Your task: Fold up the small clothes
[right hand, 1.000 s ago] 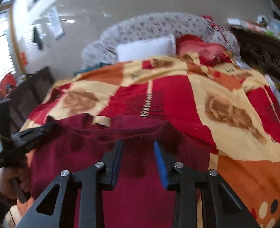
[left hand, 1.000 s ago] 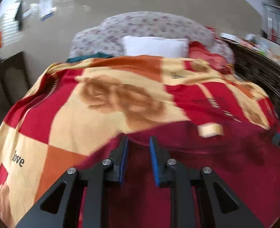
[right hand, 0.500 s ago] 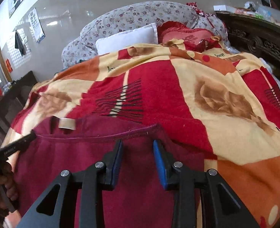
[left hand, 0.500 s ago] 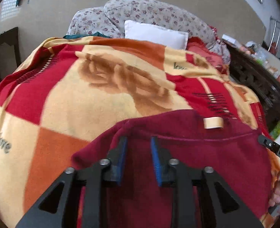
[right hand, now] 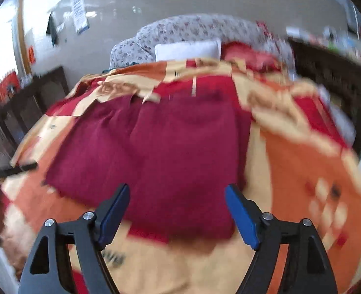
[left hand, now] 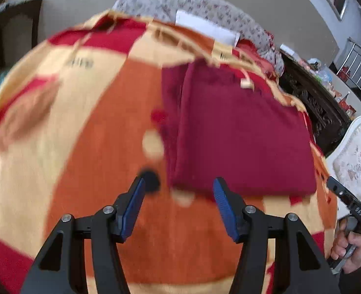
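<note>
A dark red garment (left hand: 239,137) (right hand: 156,152) lies flat on the patterned blanket (left hand: 82,122) (right hand: 290,152), folded over with a straight near edge. A small beige label (left hand: 246,83) shows at its far end. My left gripper (left hand: 179,189) hovers off the garment's near left corner, its jaws opening with nothing between them. My right gripper (right hand: 176,197) hangs over the garment's near edge, jaws opening wide, the pads clear of the cloth. The right gripper's black frame and the hand holding it (left hand: 352,240) show at the left view's right edge.
A white pillow (right hand: 187,49) and a floral headboard (right hand: 192,29) stand at the far end of the bed. Dark carved wooden furniture (left hand: 315,107) runs along the right side, with a white upholstered chair (left hand: 352,156) near it. Another dark wooden piece (right hand: 33,93) flanks the left.
Both grippers let go of the dark red garment and drew back toward the bed's near end while opening. The garment now lies folded on the blanket. Both views are blurred by motion.
</note>
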Available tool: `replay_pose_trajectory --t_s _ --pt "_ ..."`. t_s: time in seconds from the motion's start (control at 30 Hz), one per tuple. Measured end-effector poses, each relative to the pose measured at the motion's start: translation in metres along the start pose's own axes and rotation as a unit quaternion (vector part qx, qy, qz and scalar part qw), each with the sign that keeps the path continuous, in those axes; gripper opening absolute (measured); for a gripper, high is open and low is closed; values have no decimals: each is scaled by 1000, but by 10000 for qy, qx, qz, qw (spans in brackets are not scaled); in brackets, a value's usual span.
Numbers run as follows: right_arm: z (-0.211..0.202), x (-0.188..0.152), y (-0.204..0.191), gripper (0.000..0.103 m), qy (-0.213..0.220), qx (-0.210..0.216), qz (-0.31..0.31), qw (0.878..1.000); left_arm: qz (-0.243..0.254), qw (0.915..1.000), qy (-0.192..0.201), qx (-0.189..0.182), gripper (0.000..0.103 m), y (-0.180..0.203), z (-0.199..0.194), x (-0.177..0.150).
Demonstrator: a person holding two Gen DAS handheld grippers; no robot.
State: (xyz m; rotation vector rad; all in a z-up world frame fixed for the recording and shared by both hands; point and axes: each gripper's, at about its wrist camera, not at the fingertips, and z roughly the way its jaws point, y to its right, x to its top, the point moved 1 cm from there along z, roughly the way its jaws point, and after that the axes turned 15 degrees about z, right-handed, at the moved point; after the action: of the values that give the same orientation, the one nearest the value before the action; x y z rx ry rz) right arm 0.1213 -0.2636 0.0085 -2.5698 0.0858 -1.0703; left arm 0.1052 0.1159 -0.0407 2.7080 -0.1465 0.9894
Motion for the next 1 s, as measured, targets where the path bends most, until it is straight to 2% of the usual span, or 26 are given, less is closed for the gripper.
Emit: replay_pose_trajectory --t_s 0.07,0.1,0.17,0.27,0.33,0.4,0.5,0.53,0.63,0.73,0.83,0.9,0.93,1.0 --pt "-6 -16 11 84 -84 113 214 9997 -151 9990 -230 -365 57 3 13 -14" --pt "-10 -25 14 84 -113 142 189 9997 -262 9978 -232 -559 57 5 18 -18" --pt "-14 -39 14 84 -172 228 76 9996 -326 9973 -93 -653 63 8 22 -15" --pt "-11 -56 14 84 -211 160 -84 9996 -708 9900 -22 -1223 64 3 33 -3" --pt "-7 -59 19 84 -223 142 13 9996 -967 9836 58 -1521 64 -5 43 5" --pt "-5 -58 27 84 -224 176 249 9993 -1469 9710 103 -1884 64 -19 55 9" --pt "-6 -56 37 84 -200 255 507 9982 -1996 9553 292 -2162 64 -35 59 8" --pt "-7 -56 40 84 -179 283 578 9978 -2075 9529 345 -2186 64 -36 58 7" --pt "-11 -55 46 84 -170 373 777 9961 -2050 9548 395 -2118 64 -35 57 6" --pt "-10 -48 62 84 -252 452 1336 9897 -1872 9619 391 -1955 64 -31 58 11" --pt "-7 -42 85 84 -429 1053 2231 9681 -1732 9668 397 -1835 64 -29 62 19" --pt "5 -37 99 84 -692 1532 2785 9456 -1673 9689 376 -1785 63 -26 64 20" --pt "12 -36 103 84 -821 1657 2961 9371 -1639 9698 370 -1771 64 -27 64 22" --pt "27 -32 112 84 -932 1651 3195 9284 -1557 9722 341 -1714 60 -25 62 21"
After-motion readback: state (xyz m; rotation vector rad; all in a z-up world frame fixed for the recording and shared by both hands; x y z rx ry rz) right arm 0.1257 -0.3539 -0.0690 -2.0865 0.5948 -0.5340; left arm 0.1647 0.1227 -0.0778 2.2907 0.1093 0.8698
